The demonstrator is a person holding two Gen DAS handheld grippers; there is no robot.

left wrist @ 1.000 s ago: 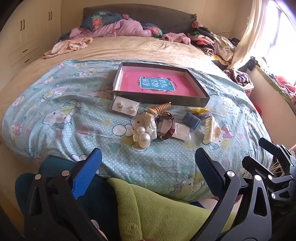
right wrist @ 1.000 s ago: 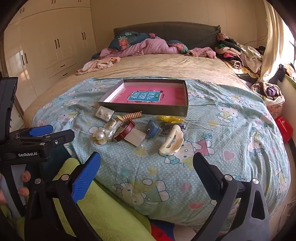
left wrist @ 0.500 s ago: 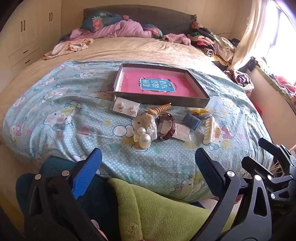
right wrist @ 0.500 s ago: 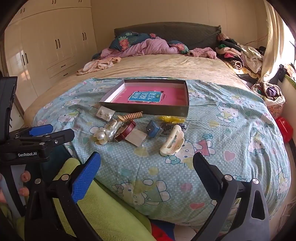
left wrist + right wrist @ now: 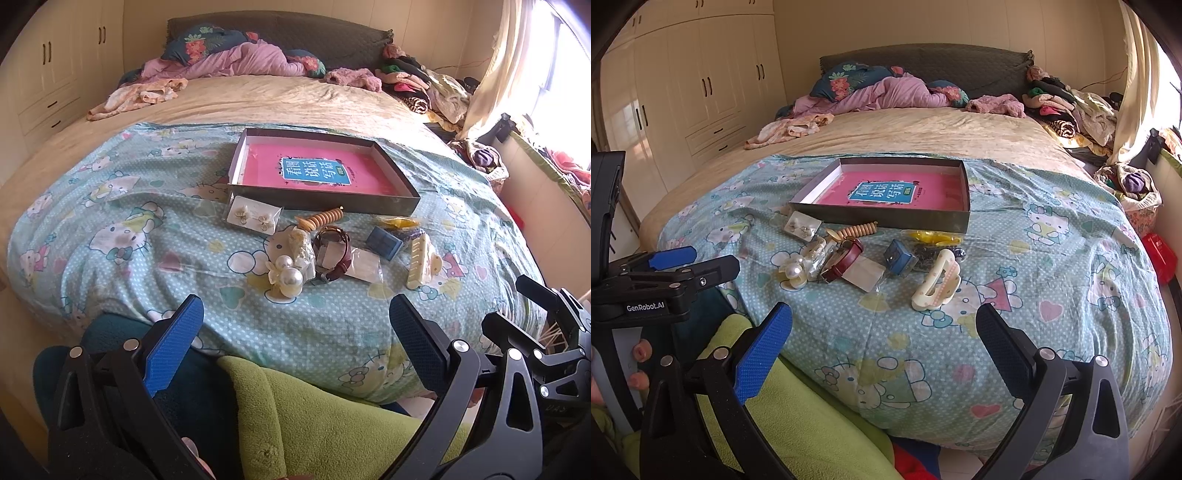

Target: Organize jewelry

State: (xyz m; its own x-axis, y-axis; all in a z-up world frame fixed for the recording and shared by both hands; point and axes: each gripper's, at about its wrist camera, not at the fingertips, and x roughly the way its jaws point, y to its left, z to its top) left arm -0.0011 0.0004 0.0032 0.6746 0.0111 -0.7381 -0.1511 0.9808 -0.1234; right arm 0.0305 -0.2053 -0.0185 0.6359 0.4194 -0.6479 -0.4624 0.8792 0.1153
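A shallow dark box [image 5: 325,201] [image 5: 882,218] with a pink book inside lies on the Hello Kitty blanket. In front of it lies a jumble of jewelry: an earring card [image 5: 253,214] [image 5: 802,224], pearl clip [image 5: 286,277] [image 5: 792,271], beaded bracelet [image 5: 325,218] [image 5: 857,230], red-strap watch [image 5: 332,253] [image 5: 844,258], small blue box [image 5: 384,242] [image 5: 899,256], cream hair claw [image 5: 417,258] [image 5: 938,284] and a yellow piece [image 5: 932,236]. My left gripper [image 5: 295,325] and right gripper [image 5: 884,330] are open and empty, held short of the bed's near edge.
Green and teal cloth [image 5: 314,417] lies under both grippers. Crumpled bedding and pillows [image 5: 882,92] sit at the headboard, a clothes pile [image 5: 1067,110] at the far right. Wardrobes [image 5: 687,92] line the left wall. A red object [image 5: 1158,254] sits right of the bed.
Both views have drifted slightly; the grippers stay open and nothing on the bed has moved.
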